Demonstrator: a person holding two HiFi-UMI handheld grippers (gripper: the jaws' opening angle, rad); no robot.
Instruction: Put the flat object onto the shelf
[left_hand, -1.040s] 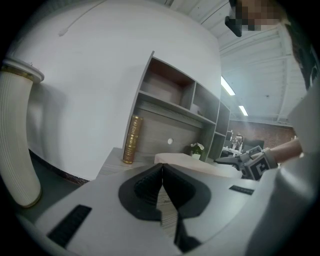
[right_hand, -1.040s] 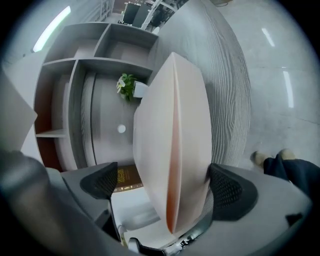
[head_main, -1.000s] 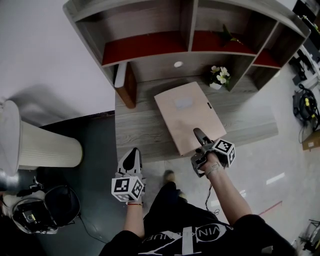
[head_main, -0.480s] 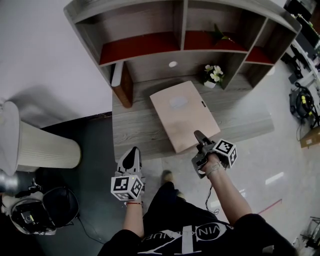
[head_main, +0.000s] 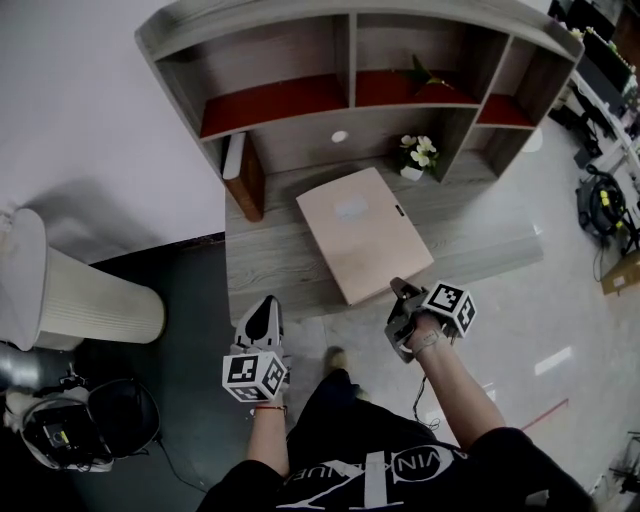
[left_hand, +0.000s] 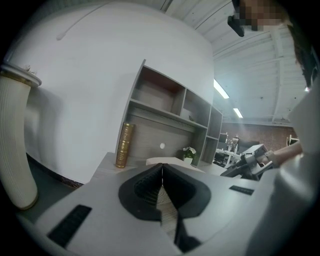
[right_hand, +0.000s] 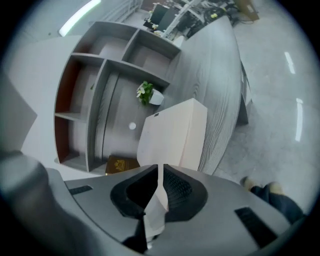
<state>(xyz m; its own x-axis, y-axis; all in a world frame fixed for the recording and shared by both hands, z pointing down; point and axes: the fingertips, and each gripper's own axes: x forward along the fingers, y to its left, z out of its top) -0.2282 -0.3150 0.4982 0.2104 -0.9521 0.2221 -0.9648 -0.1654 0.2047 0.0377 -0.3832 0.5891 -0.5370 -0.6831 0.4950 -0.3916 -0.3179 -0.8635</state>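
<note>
Closing my right claw (head_main: 402, 292) on the flat object (head_main: 362, 232), edge farthest from the shelf (head_main: 345, 50), I fear it pivoting loose

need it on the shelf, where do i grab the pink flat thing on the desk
Take the pink flat object by its thin near edge, coming from the front of the desk. It lies flat, so probably only that edge, at the desk's front, lets jaws pass above and below. The right gripper is closing there, the edge between its jaws.
</note>
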